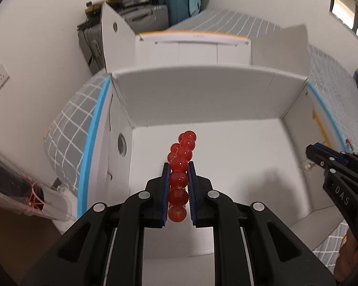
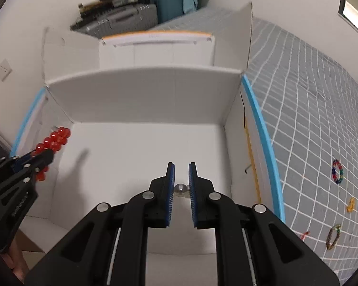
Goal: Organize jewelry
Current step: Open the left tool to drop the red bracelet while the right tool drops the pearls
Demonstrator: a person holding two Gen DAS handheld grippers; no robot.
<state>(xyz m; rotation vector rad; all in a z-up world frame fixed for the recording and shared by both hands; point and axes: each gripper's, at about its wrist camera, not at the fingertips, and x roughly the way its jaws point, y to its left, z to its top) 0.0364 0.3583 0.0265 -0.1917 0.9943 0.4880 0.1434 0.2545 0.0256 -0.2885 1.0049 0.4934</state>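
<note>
My left gripper [image 1: 179, 165] is shut on a red bead bracelet [image 1: 180, 166] and holds it above the floor of an open white box [image 1: 202, 100]. The bracelet and left gripper [image 2: 49, 153] also show at the left of the right wrist view. My right gripper [image 2: 181, 165] is nearly shut, with a small silver, pearl-like piece [image 2: 181, 189] held between its pads over the box floor [image 2: 136, 147]. In the left wrist view the right gripper [image 1: 309, 157] is at the right with a small clear piece [image 1: 307, 165] at its tips.
More jewelry lies on the grey checked bedspread [image 2: 310, 95] to the right: a multicoloured bracelet [image 2: 337, 171], a yellow piece [image 2: 350, 205], a brown-green bracelet [image 2: 333, 236] and a small red piece [image 2: 305, 234]. A second white box [image 1: 193, 47] and suitcases [image 1: 179, 2] stand behind.
</note>
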